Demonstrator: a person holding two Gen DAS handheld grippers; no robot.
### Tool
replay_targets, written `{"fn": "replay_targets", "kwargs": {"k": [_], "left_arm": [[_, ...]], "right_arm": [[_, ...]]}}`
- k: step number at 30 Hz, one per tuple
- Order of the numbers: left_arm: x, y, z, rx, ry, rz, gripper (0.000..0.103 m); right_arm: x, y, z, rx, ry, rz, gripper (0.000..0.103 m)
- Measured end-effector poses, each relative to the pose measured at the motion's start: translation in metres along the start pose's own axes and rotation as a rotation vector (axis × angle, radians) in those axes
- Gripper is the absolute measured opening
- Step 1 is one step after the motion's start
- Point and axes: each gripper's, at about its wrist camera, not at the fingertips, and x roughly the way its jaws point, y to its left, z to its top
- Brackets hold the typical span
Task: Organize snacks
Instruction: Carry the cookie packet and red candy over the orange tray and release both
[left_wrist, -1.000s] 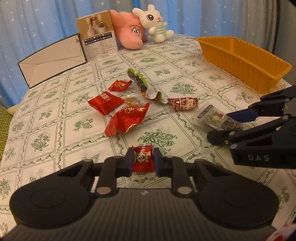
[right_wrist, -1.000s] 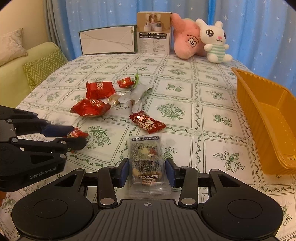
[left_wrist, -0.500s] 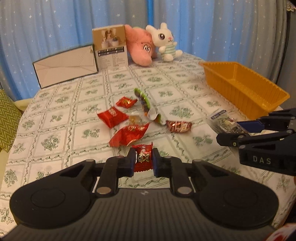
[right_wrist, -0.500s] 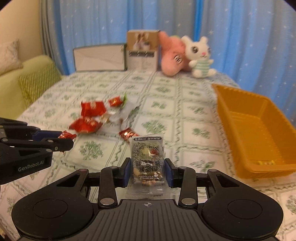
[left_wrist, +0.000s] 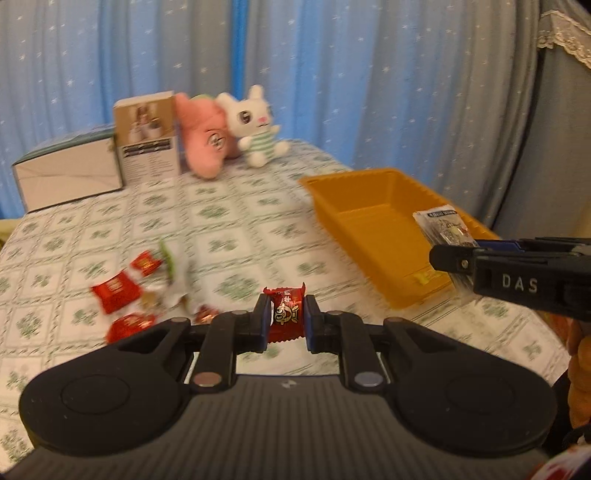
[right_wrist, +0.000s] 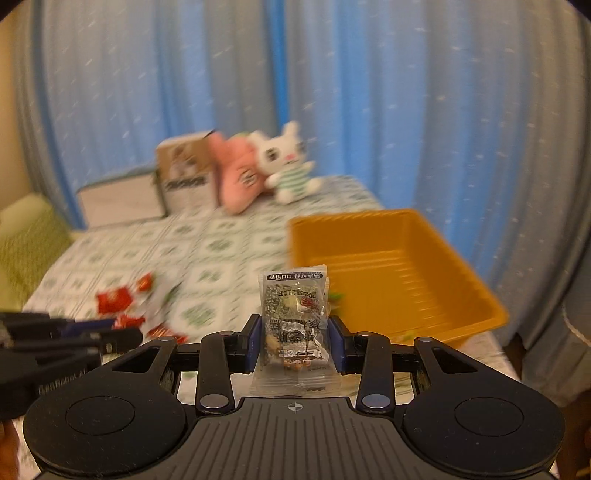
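Both tongs, left (left_wrist: 286, 317) and right (right_wrist: 294, 341), are raised and clamped.

The table (left_wrist: 236, 221) wears a white cloth with green floral squares. The tray (left_wrist: 373, 229) is orange-yellow. The small candy (left_wrist: 287, 316) is red with gold print; the loose wrappers (left_wrist: 116, 295) are red too. The packet (right_wrist: 293, 325) is clear with dark and white print. The curtains (left_wrist: 332, 74) are blue with white stars. The bunny (left_wrist: 258, 129) is white with green stripes, the plush (left_wrist: 205, 136) pink.
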Motion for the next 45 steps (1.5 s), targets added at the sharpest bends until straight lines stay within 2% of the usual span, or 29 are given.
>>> {"fn": "replay_targets", "kwargs": {"k": [6, 15, 26, 37, 40, 42, 45], "left_arm": [[0.016, -0.040, 0.030, 0.019, -0.027, -0.062, 0.016], [0.047, -0.072, 0.061, 0.010, -0.023, -0.100, 0.016], [0.080, -0.085, 0.079, -0.007, -0.004, -0.109, 0.016], [0.104, -0.089, 0.076, 0.008, 0.018, -0.133, 0.017], [0.114, -0.092, 0.074, 0.032, 0.057, -0.122, 0.020], [0.115, -0.090, 0.070, 0.040, 0.056, -0.109, 0.031], [0.111, -0.084, 0.067, 0.030, 0.049, -0.102, 0.036]], "right_arm": [[-0.007, -0.050, 0.026, 0.061, -0.004, -0.047, 0.038], [0.010, -0.095, 0.051, 0.035, 0.027, -0.067, 0.038], [0.039, -0.119, 0.060, 0.036, 0.070, -0.046, 0.038], [0.056, -0.129, 0.059, 0.049, 0.095, -0.052, 0.038], [0.058, -0.132, 0.059, 0.055, 0.098, -0.054, 0.038], [0.058, -0.132, 0.058, 0.057, 0.100, -0.052, 0.038], [0.058, -0.134, 0.057, 0.061, 0.103, -0.048, 0.038]]}}
